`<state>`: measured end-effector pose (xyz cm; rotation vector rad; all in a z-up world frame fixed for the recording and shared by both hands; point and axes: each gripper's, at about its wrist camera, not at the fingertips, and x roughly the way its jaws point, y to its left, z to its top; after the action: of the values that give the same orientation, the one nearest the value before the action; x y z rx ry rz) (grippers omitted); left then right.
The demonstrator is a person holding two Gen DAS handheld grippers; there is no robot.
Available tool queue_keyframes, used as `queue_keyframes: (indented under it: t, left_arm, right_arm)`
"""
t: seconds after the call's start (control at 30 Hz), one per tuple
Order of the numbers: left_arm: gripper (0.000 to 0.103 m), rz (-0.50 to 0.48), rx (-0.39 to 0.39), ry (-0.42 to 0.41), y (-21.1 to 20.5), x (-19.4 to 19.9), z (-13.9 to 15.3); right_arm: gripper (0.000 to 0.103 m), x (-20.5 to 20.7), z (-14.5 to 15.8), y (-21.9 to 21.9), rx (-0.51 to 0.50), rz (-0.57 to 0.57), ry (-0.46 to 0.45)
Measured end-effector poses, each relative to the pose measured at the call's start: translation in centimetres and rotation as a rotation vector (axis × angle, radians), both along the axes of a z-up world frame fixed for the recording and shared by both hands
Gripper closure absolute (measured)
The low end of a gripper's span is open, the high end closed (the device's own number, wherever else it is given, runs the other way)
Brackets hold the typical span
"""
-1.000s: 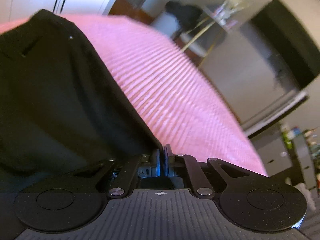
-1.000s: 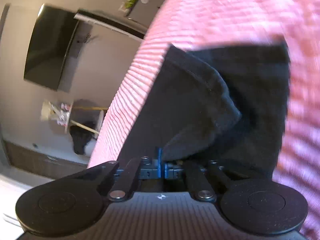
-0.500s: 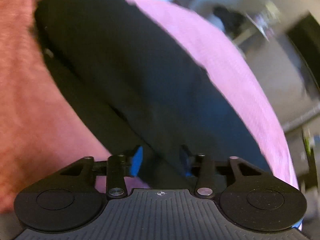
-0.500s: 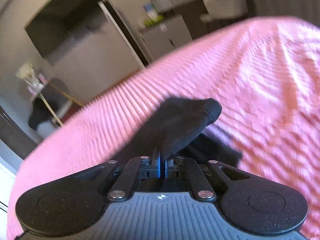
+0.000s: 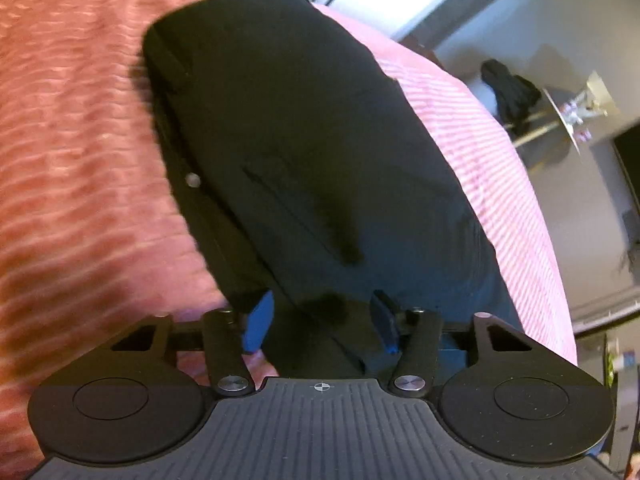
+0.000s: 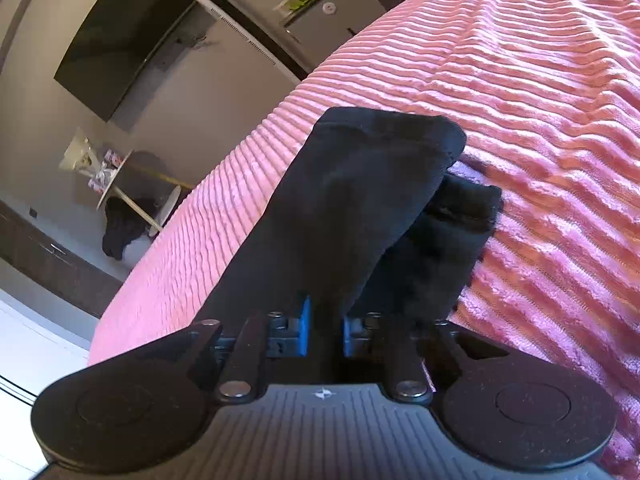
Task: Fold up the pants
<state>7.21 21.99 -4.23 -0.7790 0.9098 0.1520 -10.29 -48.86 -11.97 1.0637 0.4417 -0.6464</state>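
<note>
Black pants (image 5: 304, 152) lie on a pink ribbed bedspread (image 5: 72, 152). In the left wrist view the waist end with a small button faces away. My left gripper (image 5: 322, 320) is open, its blue pads apart over the near edge of the cloth. In the right wrist view the pant legs (image 6: 360, 200) lie doubled over, with hems at the far end. My right gripper (image 6: 323, 330) has its blue pads a small gap apart with black cloth between them.
The bedspread (image 6: 540, 100) runs far to the right in the right wrist view. Beyond the bed edge stand a round table with dark clothing (image 6: 120, 216), a wall-mounted black screen (image 6: 120, 40) and a cabinet (image 6: 340, 12).
My left gripper has opened and let go of the pants, which now lie flat. My right gripper has loosened from tightly shut to slightly apart, and the legs have been laid down.
</note>
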Motion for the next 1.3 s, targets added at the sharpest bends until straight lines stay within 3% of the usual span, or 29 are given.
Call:
queue_keyframes:
  t: [0.27,0.33,0.37,0.4,0.43,0.53,0.6,0.77,0.87,0.93,1.0,1.03,1.1,1.17,1.2,1.3]
  left_arm:
    - [0.034,0.053,-0.037,-0.006,0.3,3.0,-1.4]
    - [0.041,0.080,-0.054,-0.001,0.7,3.2,-1.6]
    - [0.054,0.089,-0.050,0.009,1.0,3.1,-1.6]
    - [0.080,0.091,-0.034,0.029,1.4,2.8,-1.6]
    - [0.088,0.096,-0.018,0.051,1.4,2.2,-1.5]
    - [0.094,0.102,-0.120,0.018,3.0,0.9,-1.0]
    - [0.097,0.097,-0.146,-0.025,3.8,-0.3,0.2]
    - [0.097,0.025,-0.104,-0.126,4.3,-2.8,3.4]
    - [0.097,0.003,-0.066,-0.044,4.8,-2.4,2.2]
    - [0.096,-0.005,-0.035,0.027,4.7,-2.4,1.6]
    - [0.065,0.024,0.071,0.076,4.5,-2.9,2.1]
    - [0.059,0.066,0.138,0.085,4.6,-3.5,2.8]
    - [0.054,0.102,0.253,0.071,4.4,-4.2,4.5]
    - [0.052,0.089,0.370,0.021,3.6,-4.0,6.7]
    - [0.045,0.058,0.419,-0.011,2.8,-3.5,7.4]
    - [0.035,-0.072,0.529,-0.084,-1.7,-1.4,8.8]
  right_arm:
    - [0.082,-0.2,-0.4,-0.4,0.075,-0.019,-0.056]
    - [0.082,-0.3,-0.6,-0.6,0.093,-0.040,-0.073]
    - [0.083,-0.2,-0.6,-0.7,0.096,-0.046,-0.068]
    - [0.089,-0.1,-0.5,-0.7,0.096,-0.051,-0.050]
    - [0.095,0.1,-0.2,-0.7,0.087,-0.055,-0.022]
    - [0.100,0.3,1.6,-0.5,0.021,-0.035,0.006]
    - [0.100,-0.1,3.5,-0.2,-0.051,-0.020,-0.017]
    - [0.100,-2.2,6.0,0.5,-0.145,-0.026,-0.061]
    - [0.100,-1.9,4.8,0.8,-0.184,0.000,0.058]
    - [0.099,-1.3,3.5,0.9,-0.170,0.018,0.157]
    - [0.094,-1.2,3.1,1.1,-0.180,0.013,0.232]
    - [0.092,-1.5,3.4,1.3,-0.196,-0.008,0.246]
    - [0.076,-1.8,4.5,1.5,-0.241,-0.059,0.314]
    - [0.076,-2.0,6.0,2.3,-0.339,-0.128,0.405]
    - [0.076,-1.9,6.9,3.0,-0.402,-0.146,0.428]
    - [0.076,-0.1,9.0,6.2,-0.524,-0.119,0.399]
